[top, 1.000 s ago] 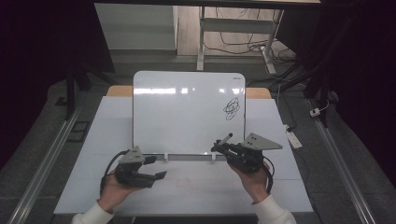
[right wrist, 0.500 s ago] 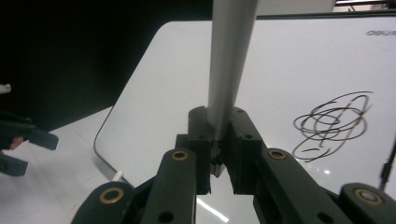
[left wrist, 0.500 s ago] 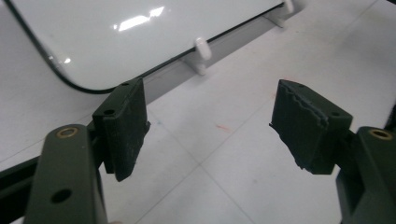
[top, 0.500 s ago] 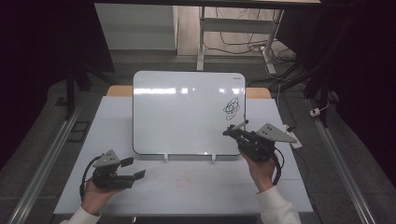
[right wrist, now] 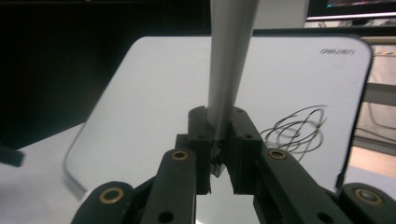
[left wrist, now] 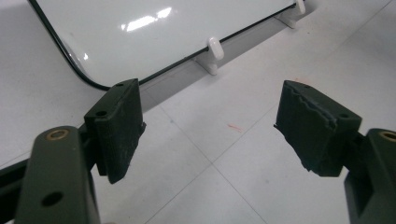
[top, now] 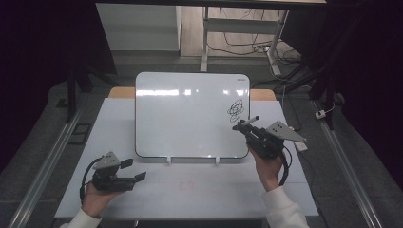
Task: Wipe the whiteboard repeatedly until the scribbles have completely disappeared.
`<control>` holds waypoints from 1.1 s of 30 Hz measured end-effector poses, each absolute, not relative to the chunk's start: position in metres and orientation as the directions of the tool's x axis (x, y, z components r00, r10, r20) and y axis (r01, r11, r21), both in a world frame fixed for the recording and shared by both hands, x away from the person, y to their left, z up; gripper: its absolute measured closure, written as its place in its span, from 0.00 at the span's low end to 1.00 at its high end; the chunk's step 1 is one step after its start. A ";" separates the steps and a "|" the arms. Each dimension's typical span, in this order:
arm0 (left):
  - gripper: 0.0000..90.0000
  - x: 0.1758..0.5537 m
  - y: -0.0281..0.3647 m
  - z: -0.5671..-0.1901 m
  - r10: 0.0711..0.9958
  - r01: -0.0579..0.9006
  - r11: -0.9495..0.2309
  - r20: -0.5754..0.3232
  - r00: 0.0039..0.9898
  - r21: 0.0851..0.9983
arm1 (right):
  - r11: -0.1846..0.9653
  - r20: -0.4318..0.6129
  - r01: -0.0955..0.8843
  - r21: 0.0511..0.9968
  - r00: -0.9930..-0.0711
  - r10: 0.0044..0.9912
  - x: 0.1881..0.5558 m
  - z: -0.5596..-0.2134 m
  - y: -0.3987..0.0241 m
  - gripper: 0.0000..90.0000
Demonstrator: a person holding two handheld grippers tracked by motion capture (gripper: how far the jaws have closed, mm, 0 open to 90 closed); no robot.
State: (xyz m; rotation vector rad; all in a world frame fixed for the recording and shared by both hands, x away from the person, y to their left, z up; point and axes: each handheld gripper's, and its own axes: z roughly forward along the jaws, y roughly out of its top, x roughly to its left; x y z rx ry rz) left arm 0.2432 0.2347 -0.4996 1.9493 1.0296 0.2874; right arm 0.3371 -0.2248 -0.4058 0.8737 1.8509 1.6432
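Your left gripper (top: 127, 172) rests low on the table (top: 199, 190) with its jaws spread wide and nothing between them; just beyond its fingertips lie the whiteboard's lower edge and a white support clip (left wrist: 214, 49). Your right gripper (right wrist: 217, 140) is clamped on a grey marker (right wrist: 229, 60), which rises straight up from between the fingers. Ahead of that tip stands the whiteboard (top: 190, 114), with a black scribble (right wrist: 296, 131) just right of the fingers. You seem mid-writing; next, bring the tip onto the board. Nothing blocks the way.
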 end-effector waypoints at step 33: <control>0.25 0.244 0.236 -0.504 0.755 0.543 -0.273 -0.174 0.633 0.794 | 0.085 -0.020 0.109 0.990 -0.495 0.869 0.444 -0.411 -0.222 0.90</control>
